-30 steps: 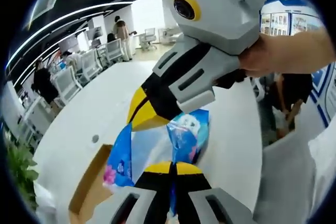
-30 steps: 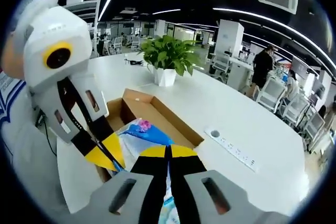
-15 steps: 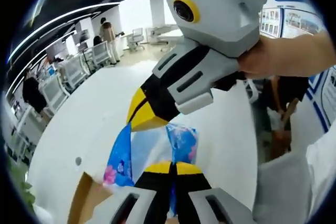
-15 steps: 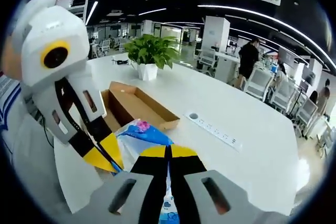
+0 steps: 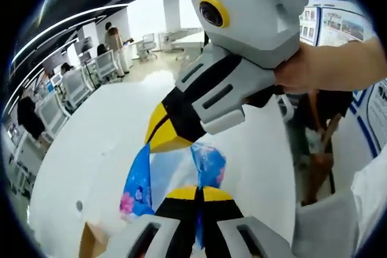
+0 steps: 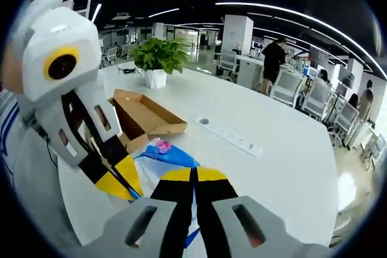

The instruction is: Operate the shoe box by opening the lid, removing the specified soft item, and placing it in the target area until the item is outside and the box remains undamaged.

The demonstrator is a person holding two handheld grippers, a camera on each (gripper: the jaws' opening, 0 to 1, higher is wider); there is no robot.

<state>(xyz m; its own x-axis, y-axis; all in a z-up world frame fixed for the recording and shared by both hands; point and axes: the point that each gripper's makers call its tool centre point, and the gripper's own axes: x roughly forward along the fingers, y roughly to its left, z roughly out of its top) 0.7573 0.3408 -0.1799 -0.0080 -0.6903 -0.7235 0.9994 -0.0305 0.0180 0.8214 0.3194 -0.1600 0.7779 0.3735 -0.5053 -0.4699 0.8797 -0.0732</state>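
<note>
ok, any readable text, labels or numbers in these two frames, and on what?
Nothing reads clearly.
Blue-and-white soft plastic pack, clamped by both hand-held grippers: print too blurred to read.
Blue-and-white wall display boards: a header in Chinese characters, too small to make out.
Open brown cardboard shoe box: no visible print.
White power strip on the white table: no legible marking.

The big white table (image 6: 284, 167) has lots of bare room on the far side. The open brown cardboard shoe box (image 6: 142, 116), a green leafy plant in a white pot (image 6: 156, 63) and a long white power strip (image 6: 233, 140) stand in the way.
</note>
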